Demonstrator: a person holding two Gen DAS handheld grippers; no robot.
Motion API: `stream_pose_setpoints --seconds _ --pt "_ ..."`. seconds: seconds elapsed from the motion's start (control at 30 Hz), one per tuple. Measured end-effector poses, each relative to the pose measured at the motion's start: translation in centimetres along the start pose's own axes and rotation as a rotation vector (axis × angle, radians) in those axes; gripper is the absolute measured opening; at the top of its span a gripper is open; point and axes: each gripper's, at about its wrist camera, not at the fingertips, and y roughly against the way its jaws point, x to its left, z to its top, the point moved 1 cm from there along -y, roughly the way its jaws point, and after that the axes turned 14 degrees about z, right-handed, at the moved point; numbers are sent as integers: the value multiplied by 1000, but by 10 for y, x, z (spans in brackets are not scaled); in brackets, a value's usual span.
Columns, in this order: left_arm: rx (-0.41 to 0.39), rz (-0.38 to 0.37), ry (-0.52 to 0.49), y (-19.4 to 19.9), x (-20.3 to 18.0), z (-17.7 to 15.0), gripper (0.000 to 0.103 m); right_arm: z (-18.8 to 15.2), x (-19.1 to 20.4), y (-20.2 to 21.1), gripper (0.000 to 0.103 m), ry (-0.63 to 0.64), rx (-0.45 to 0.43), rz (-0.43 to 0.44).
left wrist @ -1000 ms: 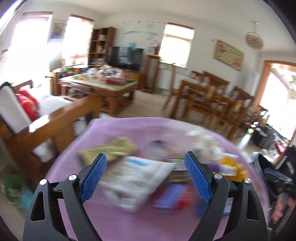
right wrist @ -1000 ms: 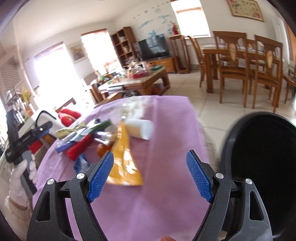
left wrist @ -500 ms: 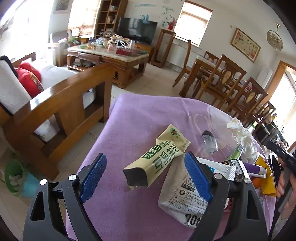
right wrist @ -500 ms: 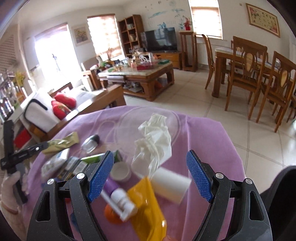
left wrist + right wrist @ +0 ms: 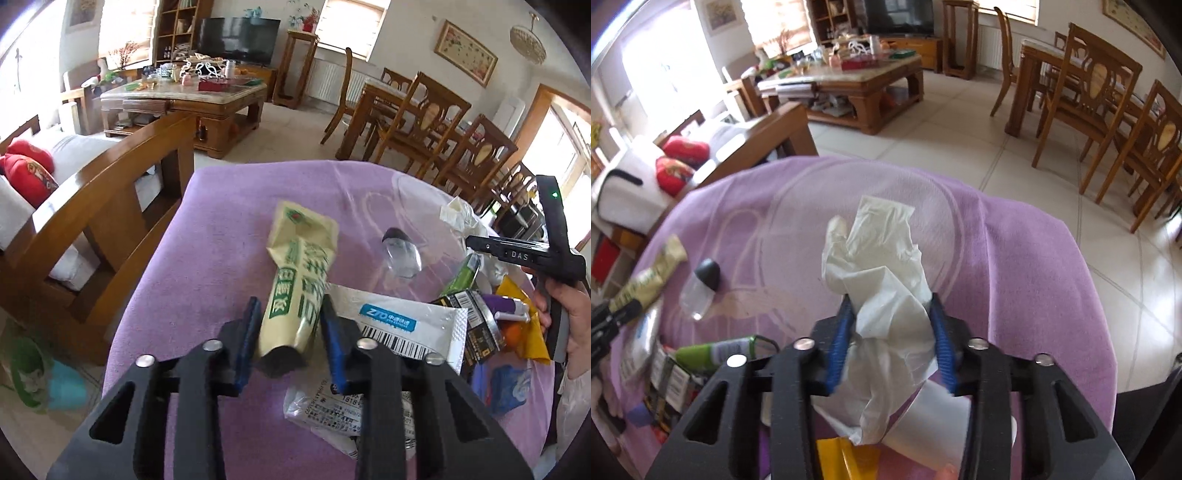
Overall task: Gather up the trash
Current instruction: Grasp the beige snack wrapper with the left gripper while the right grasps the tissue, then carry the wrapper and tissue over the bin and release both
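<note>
The left gripper (image 5: 288,334) has just been closing its jaws on the near, dark open end of a cream-and-green printed snack wrapper (image 5: 301,273). Its long axis runs straight away from the jaws across the purple-clothed bench (image 5: 221,229), tilting slightly right. The right gripper (image 5: 892,345) has likewise just been closing, its jaws pinching a crumpled white tissue (image 5: 875,266) low down, the loose bulk standing beyond them. Both pieces look ready for lifting.
</note>
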Motion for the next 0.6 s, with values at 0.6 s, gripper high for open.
stream_pose_setpoints --seconds 0.6 --pt "-295 -132 96 81 -6 -15 11 -76 46 164 9 95 -474 279"
